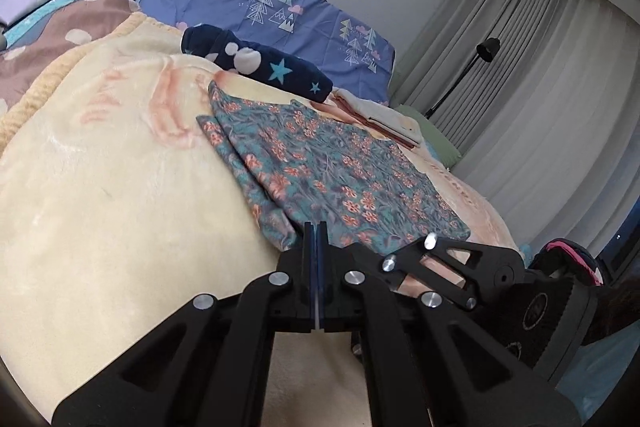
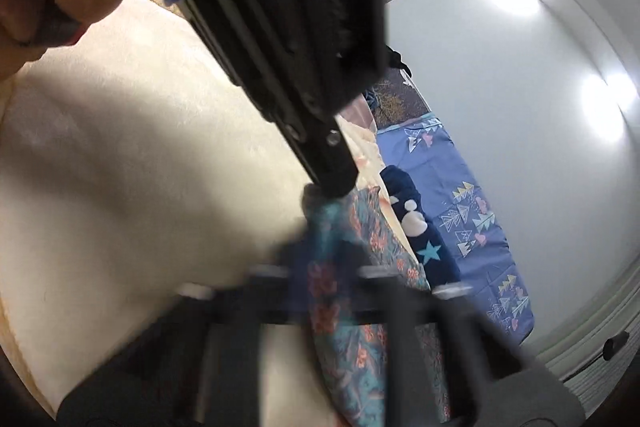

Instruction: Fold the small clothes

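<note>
One floral garment (image 1: 320,167) lay on the cream blanket (image 1: 120,187) of the bed, its long axis running from the claws away toward the navy star cloth (image 1: 276,71). Left claw (image 1: 316,231) pinched its near edge, jaws together; right claw (image 2: 324,279), blurred, was shut on the same fabric.

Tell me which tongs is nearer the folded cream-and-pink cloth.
Right. The right tongs grips the floral garment's near corner on the folded cloth's side; the left tongs grips the near corner farther away.
</note>
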A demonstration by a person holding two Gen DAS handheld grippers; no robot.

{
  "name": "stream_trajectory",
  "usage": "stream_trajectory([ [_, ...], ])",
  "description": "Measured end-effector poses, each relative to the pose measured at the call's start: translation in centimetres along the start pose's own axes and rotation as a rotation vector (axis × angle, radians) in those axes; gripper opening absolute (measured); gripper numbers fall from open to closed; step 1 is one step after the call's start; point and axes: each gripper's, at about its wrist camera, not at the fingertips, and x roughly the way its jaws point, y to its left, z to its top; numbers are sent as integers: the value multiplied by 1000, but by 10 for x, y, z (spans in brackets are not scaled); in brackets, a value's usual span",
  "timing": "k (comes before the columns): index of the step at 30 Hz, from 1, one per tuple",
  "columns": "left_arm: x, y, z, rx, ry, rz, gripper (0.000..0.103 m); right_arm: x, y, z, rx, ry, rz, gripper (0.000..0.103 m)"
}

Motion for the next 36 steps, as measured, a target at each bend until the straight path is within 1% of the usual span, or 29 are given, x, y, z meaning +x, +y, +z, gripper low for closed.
stream_trajectory([
  [2, -4, 4, 5, -3, -3, 11, 0, -6, -13, 2, 66, -9, 35, 4],
  [4, -5, 12, 9, -14, 0, 70, 0, -11, -21, 1, 96, -11, 53, 4],
  [5, -3, 20, 13, -44, 4, 82, 4, -11, -22, 0, 99, -9, 65, 4],
  [6, 2, 29, 18, -81, 21, 68, 10, -9, -22, -1, 98, -2, 80, 4],
  [7, 8, 38, 21, -115, 38, 53, 32, -6, -22, -3, 101, 6, 95, 4],
  [8, 16, 46, 24, -154, 48, 55, 47, -4, -22, -3, 101, 11, 103, 4],
  [9, 25, 54, 28, -184, 63, 58, 49, -2, -20, -3, 99, 15, 106, 4],
  [10, 42, 62, 34, -217, 101, 38, 50, -1, -19, -2, 92, 16, 101, 4],
  [12, 70, 75, 45, -274, 146, -1, 51, 0, -15, -1, 77, 18, 90, 4],
  [13, 82, 81, 50, -297, 154, -12, 51, 0, -15, 0, 78, 20, 91, 4],
  [15, 102, 92, 63, -352, 141, -41, 48, 0, -16, 1, 85, 26, 95, 4],
  [16, 109, 97, 72, -376, 114, -59, 18, 0, -17, 2, 89, 29, 96, 4],
  [17, 114, 98, 79, -386, 98, -70, 4, 1, -19, 3, 95, 32, 98, 4],
  [18, 115, 97, 86, -387, 74, -95, 4, -2, -20, 7, 110, 35, 95, 4],
  [19, 112, 91, 93, -344, 28, -112, 4, -6, -23, 11, 132, 20, 106, 3],
  [20, 109, 84, 98, -288, -1, -90, 4, -12, -23, 15, 152, 7, 120, 0],
  [21, 109, 81, 99, -256, -6, -59, 4, -15, -21, 19, 170, -7, 170, 0],
  [22, 114, 84, 96, -251, 17, -22, 4, -16, -14, 23, 152, 1, 197, 0],
  [24, 121, 96, 84, -279, 60, 5, 5, -22, 3, 24, 87, -7, 163, 0],
  [25, 120, 104, 77, -315, 59, -24, 5, -24, 5, 22, 82, -7, 158, 0],
  [27, 111, 112, 74, -358, 29, -76, 6, -26, -1, 16, 112, 9, 157, 4],
  [28, 107, 112, 75, -360, 22, -76, 6, -28, -7, 12, 136, 25, 144, 15],
  [29, 107, 111, 75, -357, 25, -74, 11, -27, -11, 9, 142, 41, 129, 38],
  [30, 109, 111, 75, -359, 31, -73, 15, -28, -16, 5, 143, 59, 100, 47],
  [31, 111, 110, 75, -362, 44, -71, 22, -28, -18, 0, 136, 66, 79, 50],
  [33, 115, 107, 77, -346, 57, -79, 30, -26, -23, -12, 117, 119, 35, 50],
  [34, 118, 104, 79, -336, 70, -87, 37, -22, -26, -18, 127, 147, 39, 51],
  [35, 122, 102, 81, -329, 84, -93, 41, -18, -29, -21, 142, 167, 52, 51],
  [36, 127, 101, 83, -327, 96, -90, 42, -13, -31, -22, 169, 178, 98, 52],
])
